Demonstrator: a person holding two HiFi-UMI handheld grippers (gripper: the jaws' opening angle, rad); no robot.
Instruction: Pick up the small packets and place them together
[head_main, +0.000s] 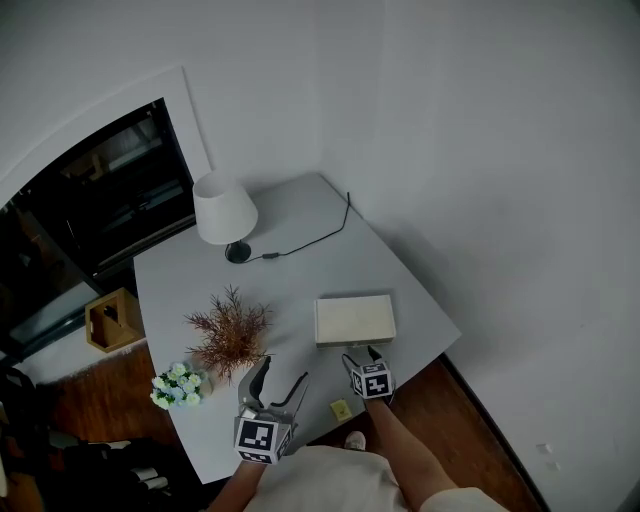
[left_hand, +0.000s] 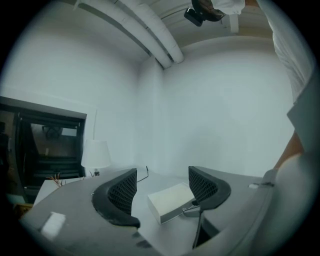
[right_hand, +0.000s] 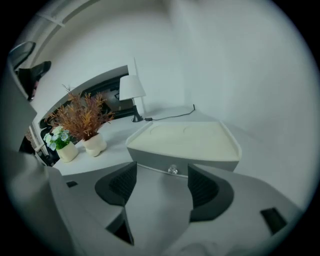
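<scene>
Nearest me, the left gripper (head_main: 284, 368) is hovering open and empty, and I am pointing the right gripper (head_main: 360, 354), also open and empty, at the white drawer box (head_main: 355, 319) while the small yellow packet (head_main: 341, 409) is lying just near-left of it, closer to it than to the left one.

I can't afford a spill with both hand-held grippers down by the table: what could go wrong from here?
1. The right hand-held gripper, open and empty, points at the knob on the box from close by; pushing on could shove the box.
2. The yellow packet seems to lie right at the near edge of the table; a nudge could send it off.
3. The left hand-held gripper, also open, is near the plant; a swing could tip it.
</scene>
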